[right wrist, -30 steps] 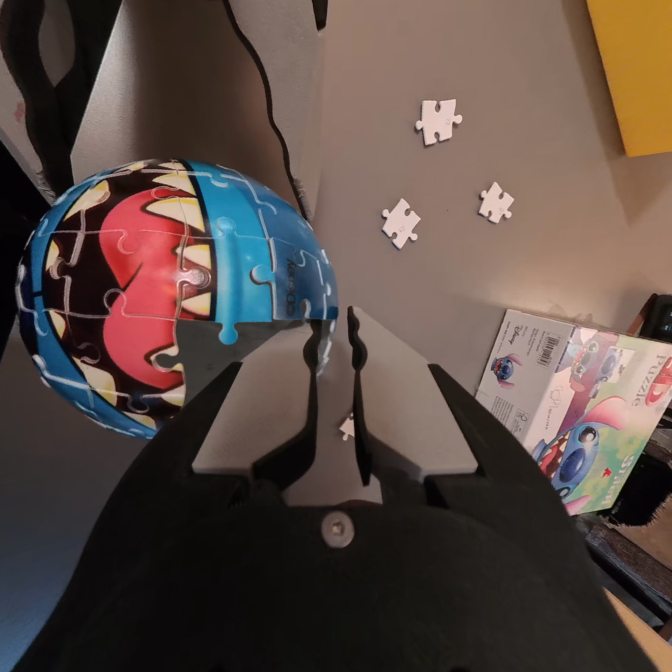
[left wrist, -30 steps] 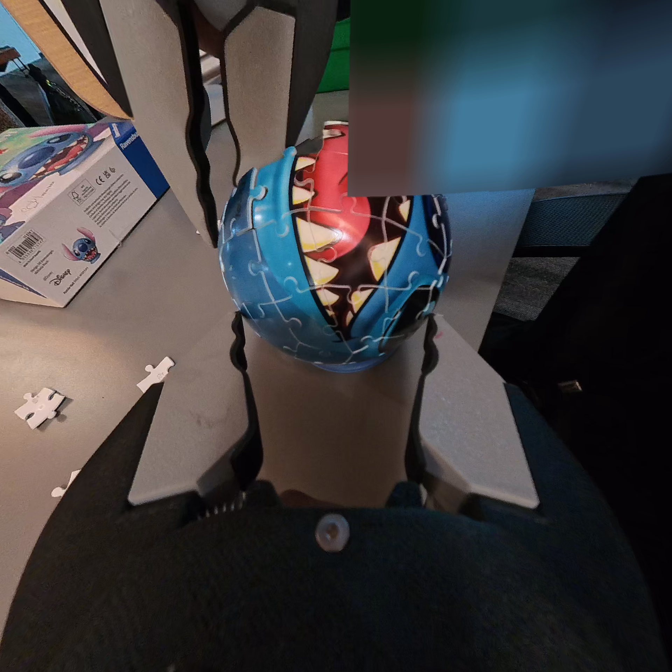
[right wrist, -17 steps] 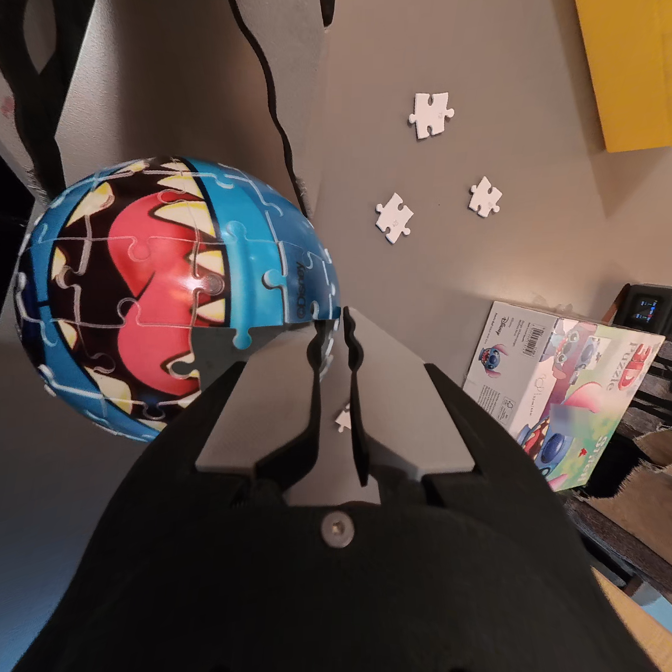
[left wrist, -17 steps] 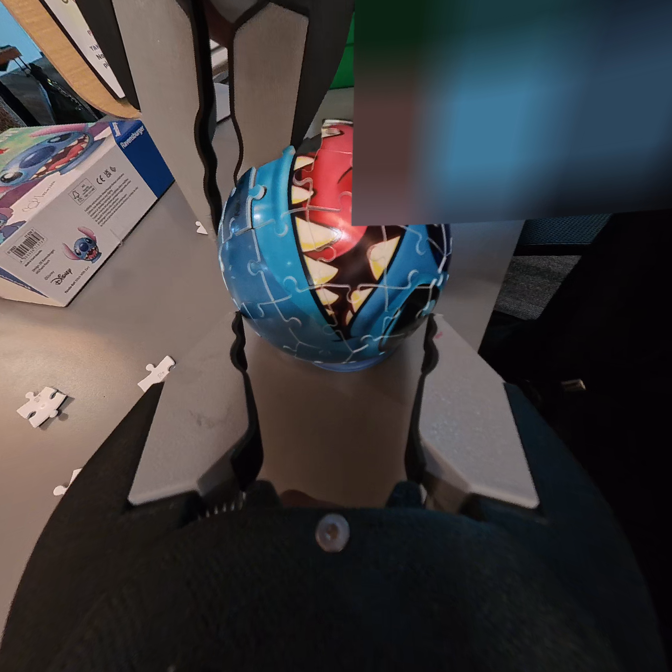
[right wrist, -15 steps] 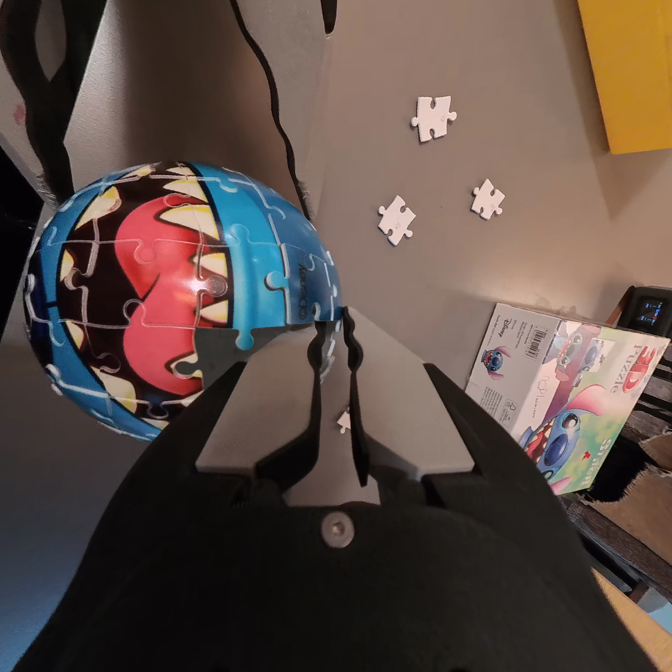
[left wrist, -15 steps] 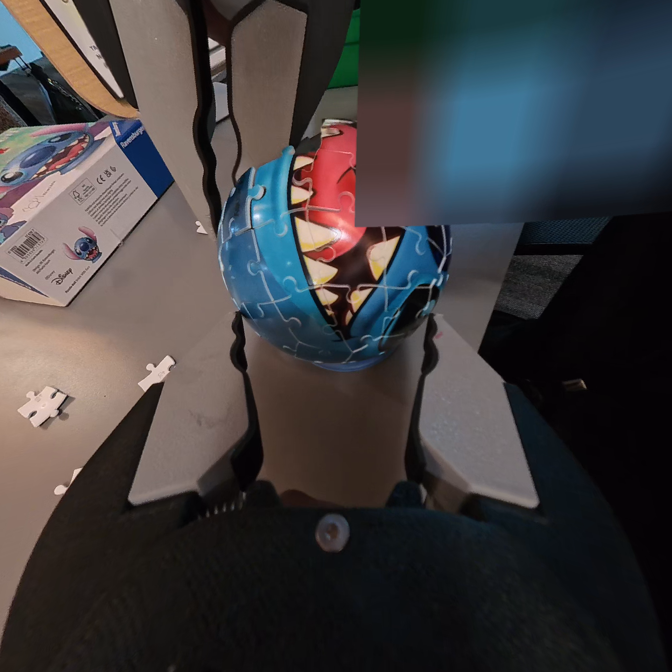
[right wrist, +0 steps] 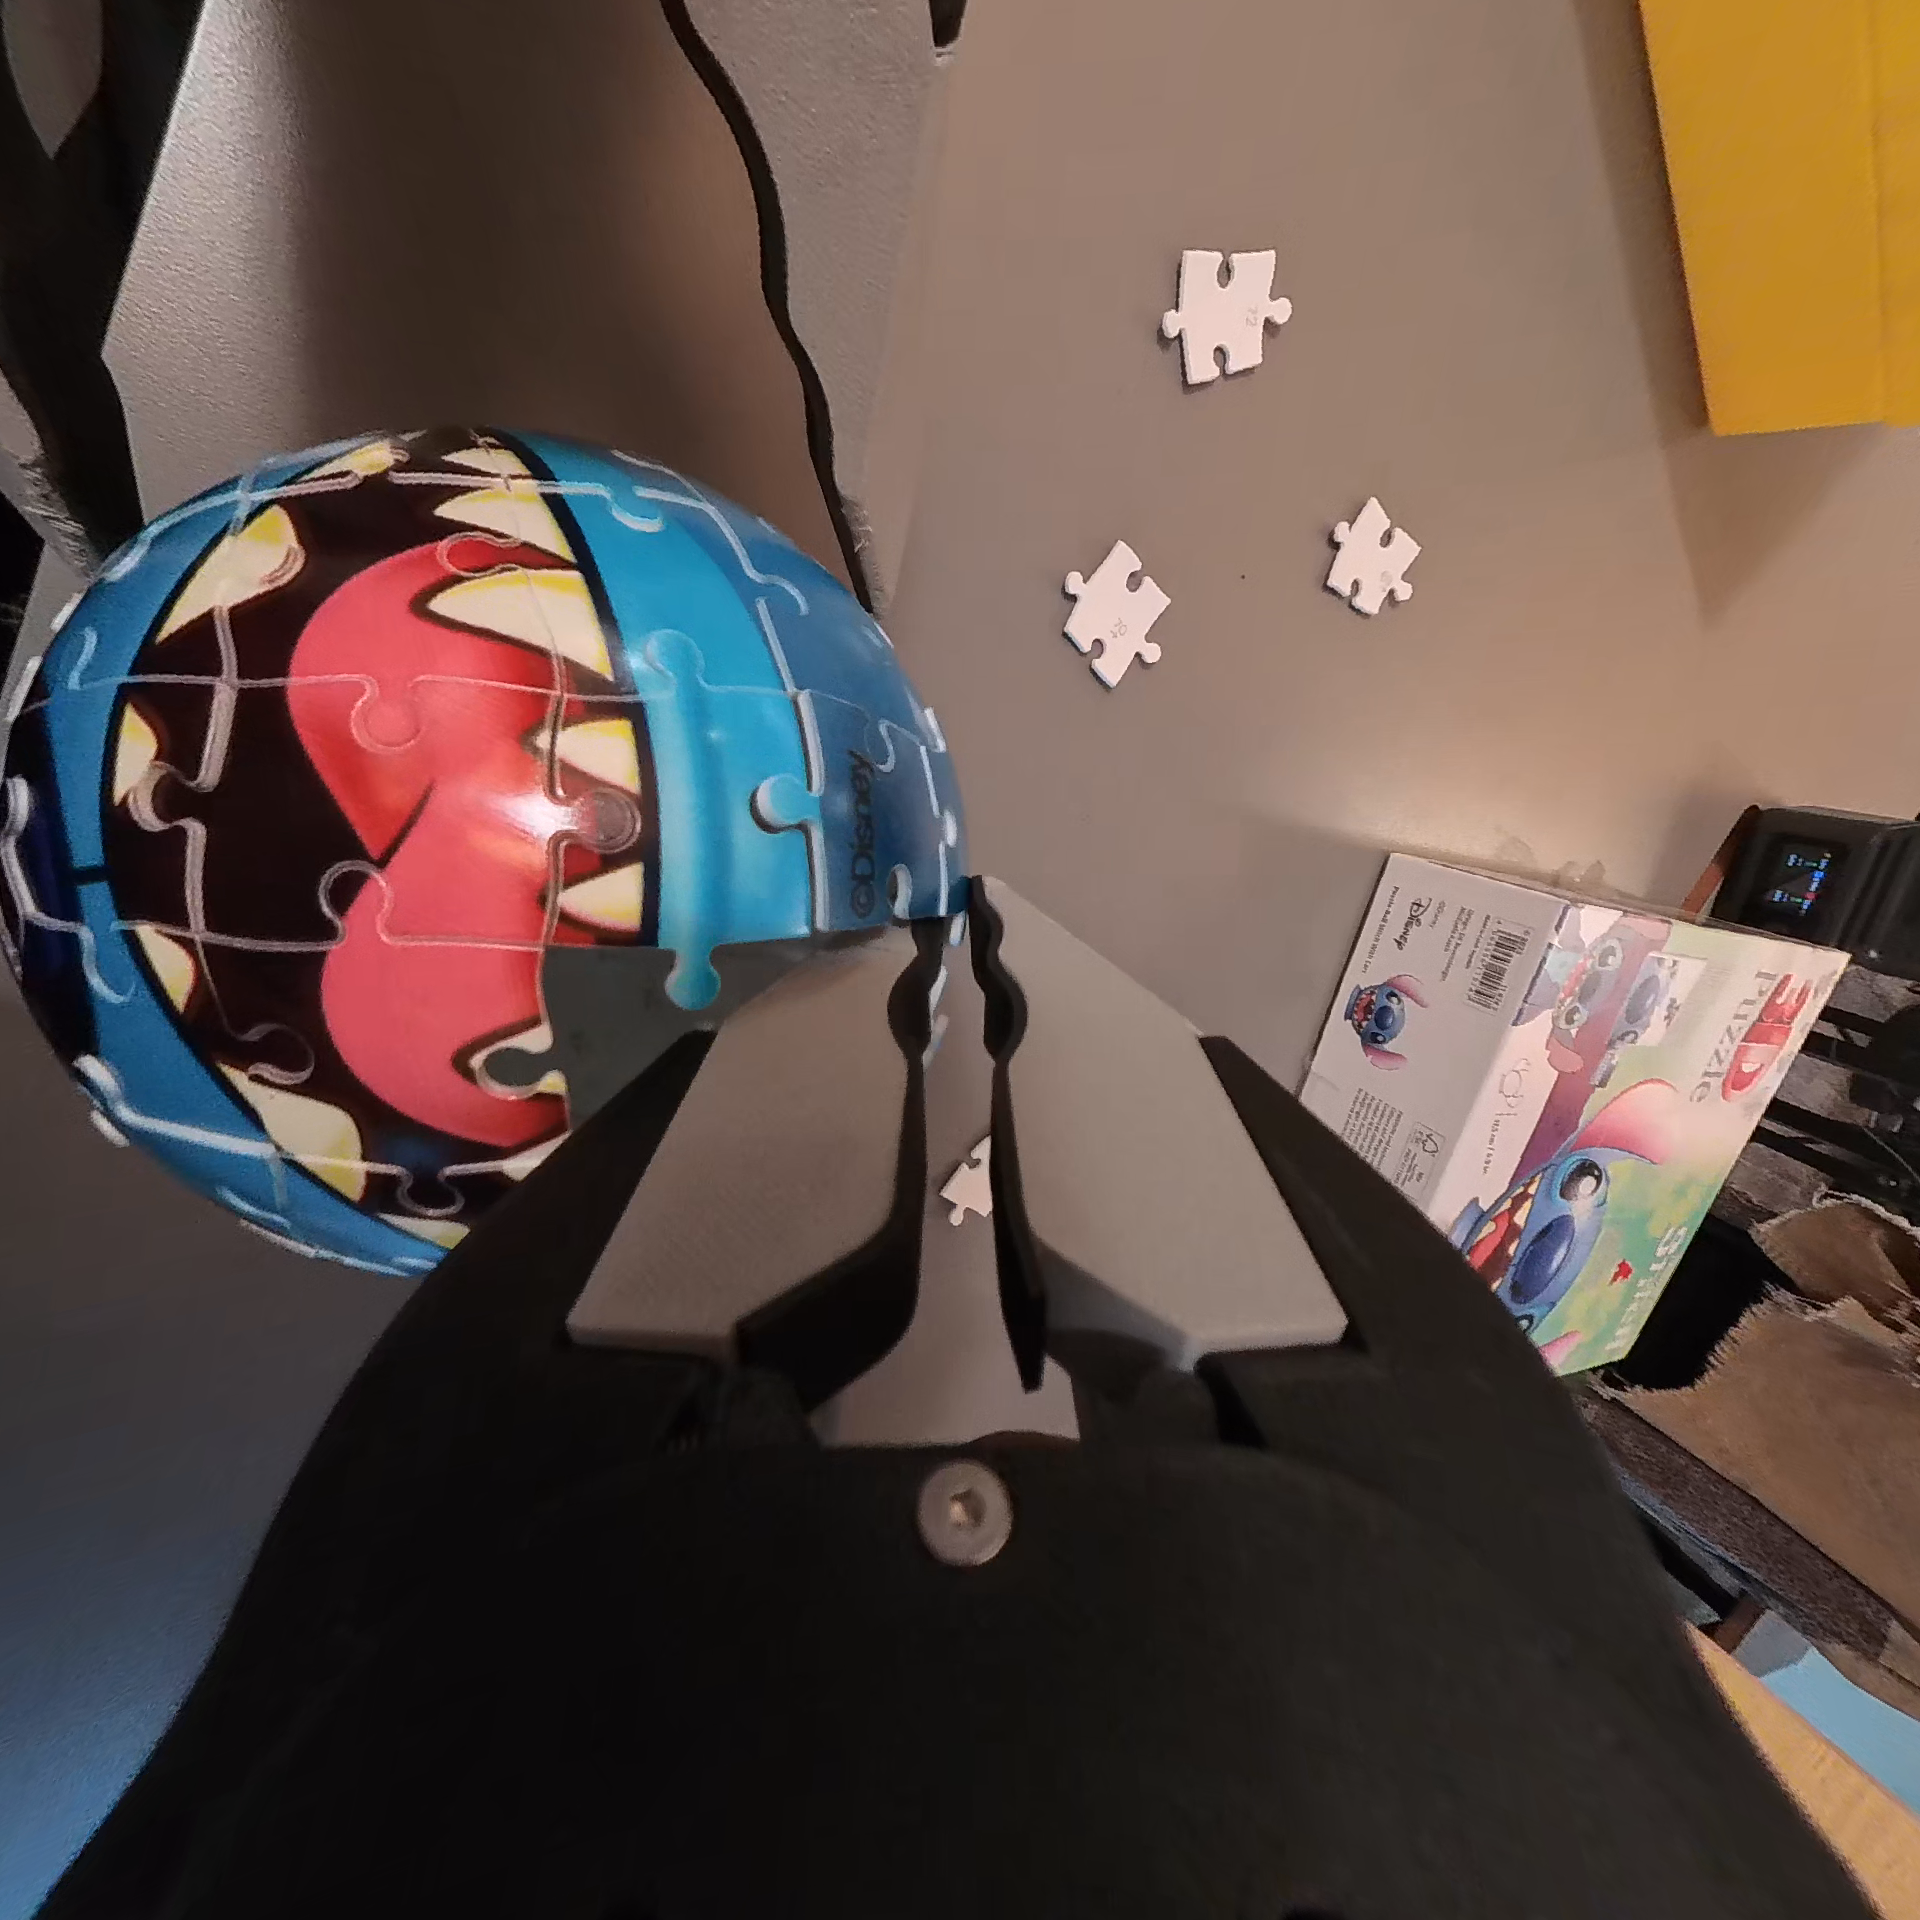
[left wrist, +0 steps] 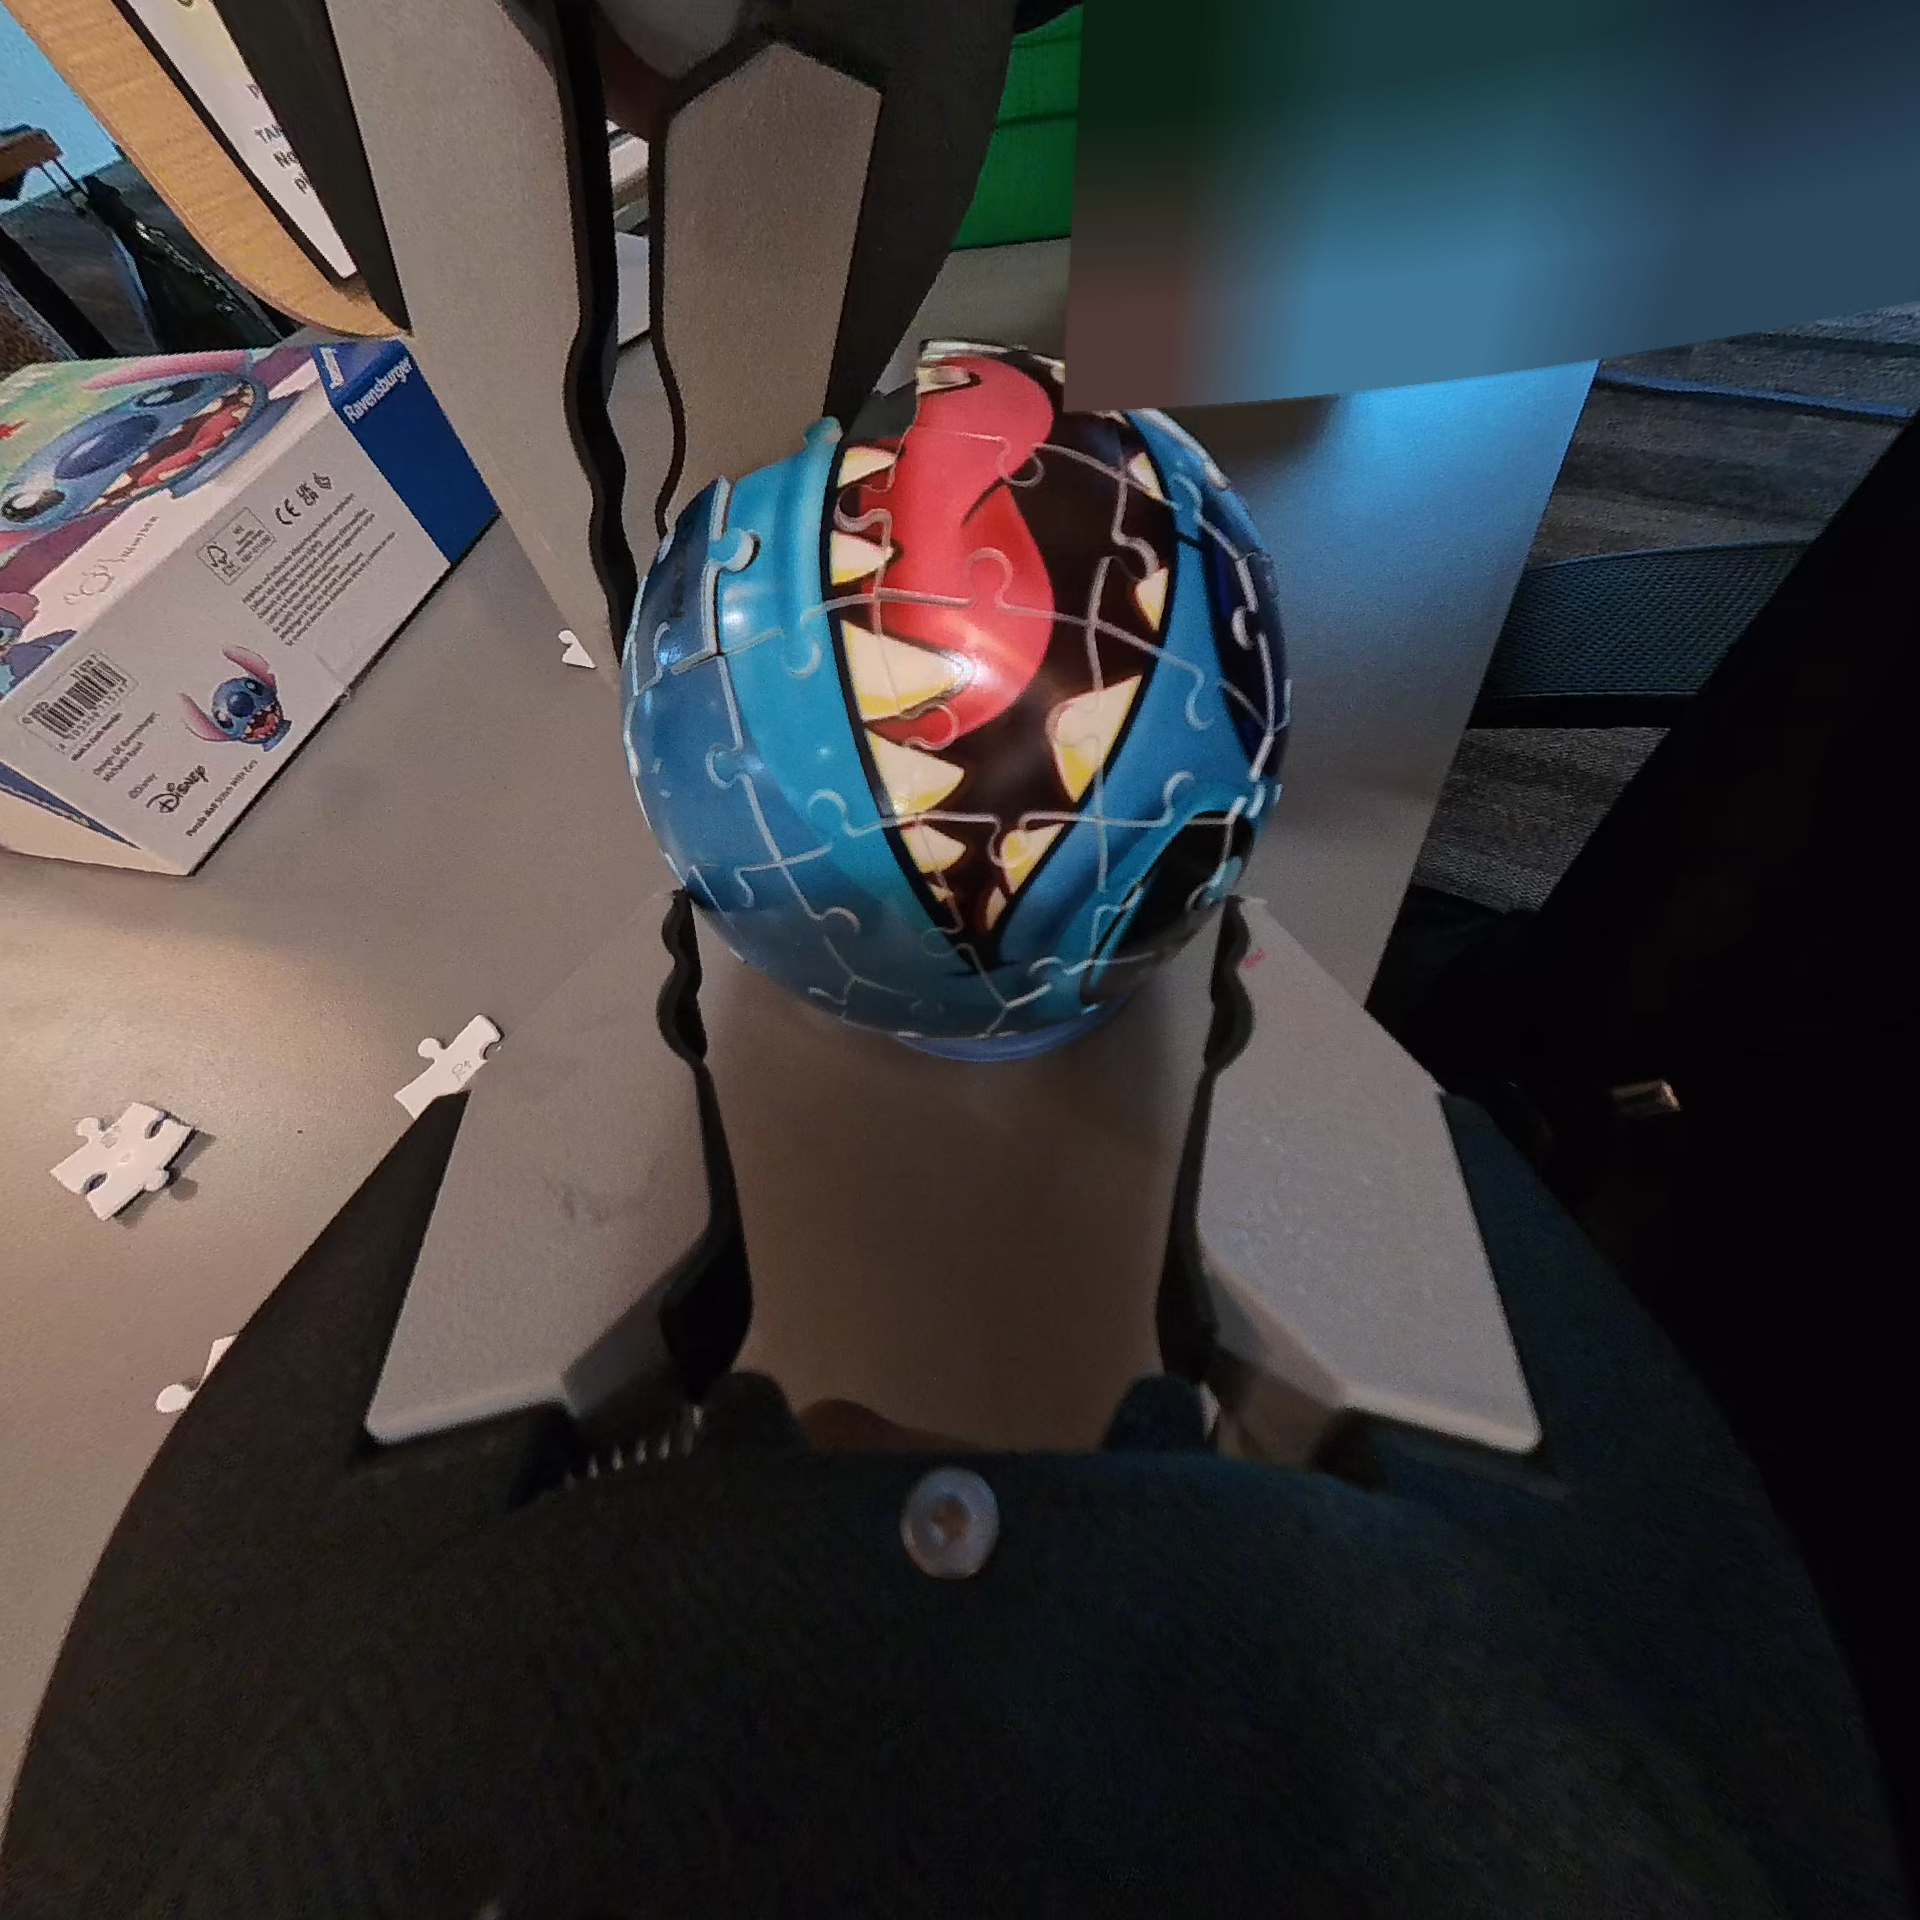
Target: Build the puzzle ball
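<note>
Two grippers are meeting at the puzzle ball [left wrist: 951, 727] at frame centre: the left gripper [left wrist: 951, 914] is holding it between wide-spread jaws above the grey worktop [left wrist: 312, 935], while the right gripper [right wrist: 951, 904], jaws nearly closed, is pinching the ball's open edge.

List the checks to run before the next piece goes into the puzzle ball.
1. Puzzle ball clamped between the left hand-held gripper fingers: ok.
2. Shell complete: not ok, gap open.
3. Right hand-held gripper holding a piece: cannot tell; jaws nearly closed at the gap's edge.
4. Loose pieces available on the table: ok.
5. Box apart from the ball: ok.
</note>
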`<state>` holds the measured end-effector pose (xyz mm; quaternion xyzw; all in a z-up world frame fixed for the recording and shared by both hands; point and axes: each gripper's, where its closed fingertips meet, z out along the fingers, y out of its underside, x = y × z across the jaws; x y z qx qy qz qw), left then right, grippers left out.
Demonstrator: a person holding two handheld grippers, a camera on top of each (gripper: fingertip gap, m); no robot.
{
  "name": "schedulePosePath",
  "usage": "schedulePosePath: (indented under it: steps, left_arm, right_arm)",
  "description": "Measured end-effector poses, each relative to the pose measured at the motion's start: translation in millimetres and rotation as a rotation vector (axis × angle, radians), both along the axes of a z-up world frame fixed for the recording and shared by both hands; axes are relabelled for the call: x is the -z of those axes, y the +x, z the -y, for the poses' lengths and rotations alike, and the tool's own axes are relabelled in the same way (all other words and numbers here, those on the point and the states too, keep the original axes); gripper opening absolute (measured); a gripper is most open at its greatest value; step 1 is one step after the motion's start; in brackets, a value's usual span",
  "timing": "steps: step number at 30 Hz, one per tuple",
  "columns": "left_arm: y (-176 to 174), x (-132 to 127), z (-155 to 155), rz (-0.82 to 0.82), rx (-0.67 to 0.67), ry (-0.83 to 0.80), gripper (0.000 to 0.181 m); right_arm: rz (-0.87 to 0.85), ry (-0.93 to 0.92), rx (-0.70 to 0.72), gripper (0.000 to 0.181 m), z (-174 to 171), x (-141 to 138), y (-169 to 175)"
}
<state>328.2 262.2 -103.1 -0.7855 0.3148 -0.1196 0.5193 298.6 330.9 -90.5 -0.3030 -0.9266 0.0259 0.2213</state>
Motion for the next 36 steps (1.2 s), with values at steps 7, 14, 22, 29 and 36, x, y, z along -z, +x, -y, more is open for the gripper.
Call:
schedulePosePath:
  steps: [7,14,22,29,36]
  left_arm:
    - [0,0,0,0.002,0.000,0.000,0.097]
    - [0,0,0,0.003,0.000,0.000,0.097]
    - [-1,0,0,0.002,0.000,-0.001,0.097]
    - [-1,0,0,0.002,0.002,-0.001,0.096]
    - [0,-1,0,0.020,0.009,-0.005,0.097]
  right_arm:
    - [0.000,-0.011,-0.002,0.001,0,1,-1]
    - [-0.004,-0.010,-0.007,0.000,1,1,-1]
    - [0.005,-0.010,-0.004,0.000,1,1,-2]
    - [0.010,-0.018,0.006,0.000,1,1,-2]
    - [-0.019,-0.041,-0.002,0.019,2,-13,-2]
